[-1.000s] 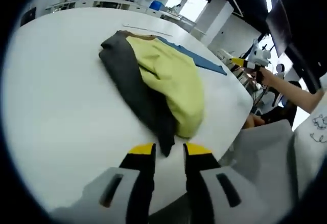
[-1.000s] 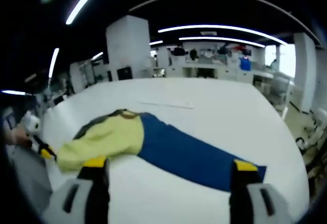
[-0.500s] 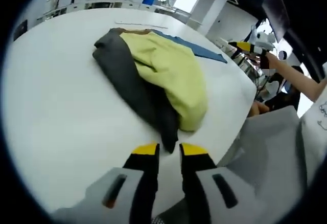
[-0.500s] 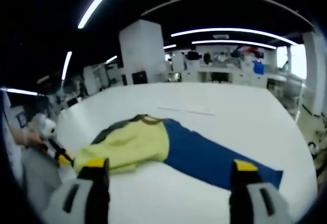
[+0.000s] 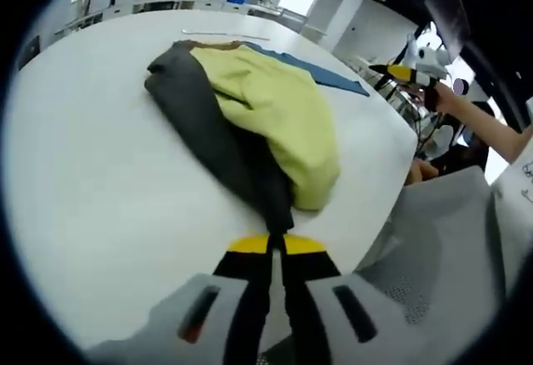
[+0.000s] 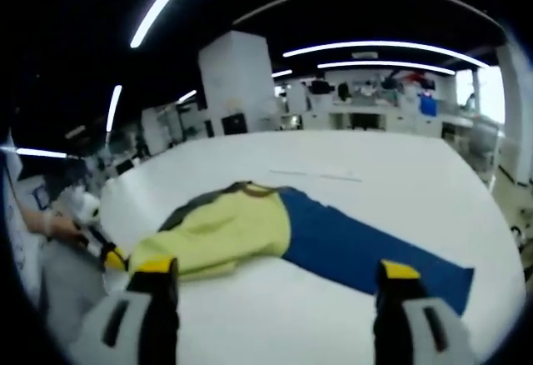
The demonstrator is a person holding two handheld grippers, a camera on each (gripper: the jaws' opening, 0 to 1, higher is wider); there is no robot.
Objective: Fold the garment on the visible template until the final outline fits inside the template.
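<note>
Yellow-green and dark grey cloth, the garment point(image 5: 250, 132) lies bunched and only partly over the flat blue template point(image 6: 366, 244) on the white table point(image 5: 92, 182), so folding looks barely begun: the left gripper point(image 5: 272, 244) pinches its grey end, while the right gripper point(image 6: 275, 273) hovers wide open.

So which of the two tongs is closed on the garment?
The left tongs: its yellow tips pinch the garment's dark grey end. The right tongs stand wide open, apart from it.

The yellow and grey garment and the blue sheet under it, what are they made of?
The garment looks like soft matte knit fabric: it slumps in rounded folds. The blue sheet lies flat with straight edges, perhaps thin plastic or paper; I cannot tell which.
</note>
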